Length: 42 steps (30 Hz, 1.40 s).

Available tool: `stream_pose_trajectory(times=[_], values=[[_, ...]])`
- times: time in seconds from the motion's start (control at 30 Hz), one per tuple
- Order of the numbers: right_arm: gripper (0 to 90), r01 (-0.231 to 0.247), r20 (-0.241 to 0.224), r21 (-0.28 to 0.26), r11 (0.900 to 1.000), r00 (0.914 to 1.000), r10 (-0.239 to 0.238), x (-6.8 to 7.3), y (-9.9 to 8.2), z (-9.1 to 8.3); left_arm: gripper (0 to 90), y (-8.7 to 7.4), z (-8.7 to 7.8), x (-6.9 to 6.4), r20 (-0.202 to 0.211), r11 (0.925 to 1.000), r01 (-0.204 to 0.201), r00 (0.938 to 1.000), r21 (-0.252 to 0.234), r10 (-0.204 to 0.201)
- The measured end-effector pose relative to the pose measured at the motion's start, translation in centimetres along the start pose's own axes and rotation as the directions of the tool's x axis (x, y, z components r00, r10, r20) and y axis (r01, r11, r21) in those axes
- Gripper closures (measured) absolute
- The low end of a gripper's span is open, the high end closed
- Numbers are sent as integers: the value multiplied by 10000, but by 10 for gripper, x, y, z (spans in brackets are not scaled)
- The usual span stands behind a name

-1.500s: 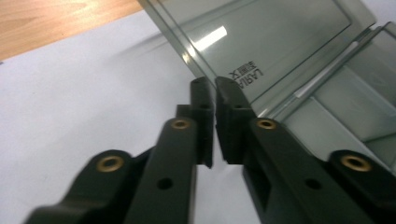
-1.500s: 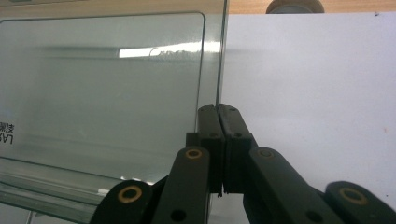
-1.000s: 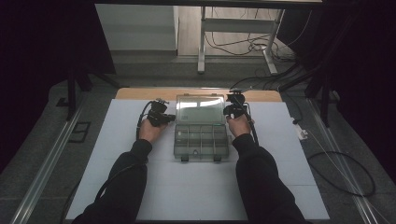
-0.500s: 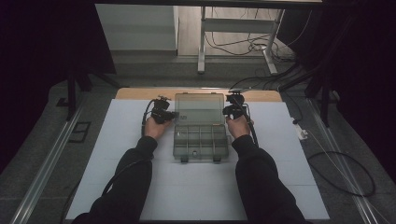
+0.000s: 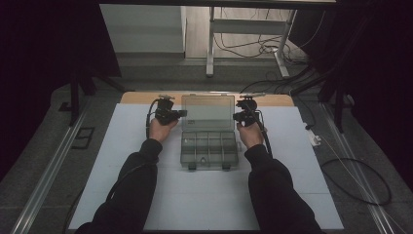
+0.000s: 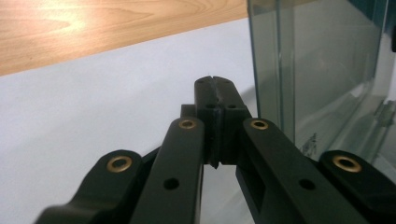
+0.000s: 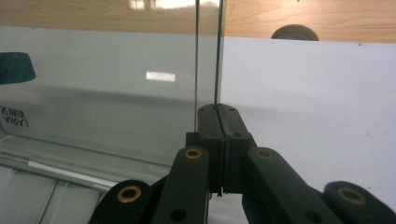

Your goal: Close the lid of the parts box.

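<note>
White sheeting covers most of the table [image 5: 146,195], with a strip of bare wood along its far edge, and dark floor with loose cables lies beyond. At the left, the person's left hand [image 5: 161,129] holds the left tongs [image 5: 184,113] just beside the left edge of the raised lid [image 5: 208,112]; the jaws are pressed fully together with nothing between them (in the left gripper view the tips sit close by the clear pane, and I cannot tell whether they touch it). In the middle of the table stands the clear compartment box [image 5: 209,149], its lid upright at the far side. At the right, the right hand [image 5: 249,134] holds the right tongs [image 5: 235,117], likewise closed on nothing, tips against the lid's right edge.
</note>
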State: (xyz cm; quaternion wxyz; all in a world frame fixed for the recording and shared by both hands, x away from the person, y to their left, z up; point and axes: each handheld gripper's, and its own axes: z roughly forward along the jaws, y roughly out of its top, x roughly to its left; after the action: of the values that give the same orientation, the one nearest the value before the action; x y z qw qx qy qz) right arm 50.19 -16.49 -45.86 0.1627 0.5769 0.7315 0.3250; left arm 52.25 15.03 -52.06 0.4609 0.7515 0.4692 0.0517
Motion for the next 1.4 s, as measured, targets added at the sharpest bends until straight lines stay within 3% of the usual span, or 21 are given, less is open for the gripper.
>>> stream_pose_trajectory(times=[0.37,0.5,0.73,1.4], values=[[891,595,-543,89,9982,9968,-590,-4,-10,-21,885,-1,-7,-2,380,9997,-207,9991,-131,212],[898,1001,-922,89,9949,9908,-988,-4,-15,-28,885,-2,-9,-3,441,9995,-227,9987,-199,236],[898,1275,-1410,-9,9918,9819,-1264,-2,-19,-32,885,-1,-16,-8,539,9986,-457,9974,-264,471],[898,1708,-1906,-334,9847,9661,-1741,1,-26,-43,884,-5,-35,-24,778,9927,-1166,9899,-297,1186]])
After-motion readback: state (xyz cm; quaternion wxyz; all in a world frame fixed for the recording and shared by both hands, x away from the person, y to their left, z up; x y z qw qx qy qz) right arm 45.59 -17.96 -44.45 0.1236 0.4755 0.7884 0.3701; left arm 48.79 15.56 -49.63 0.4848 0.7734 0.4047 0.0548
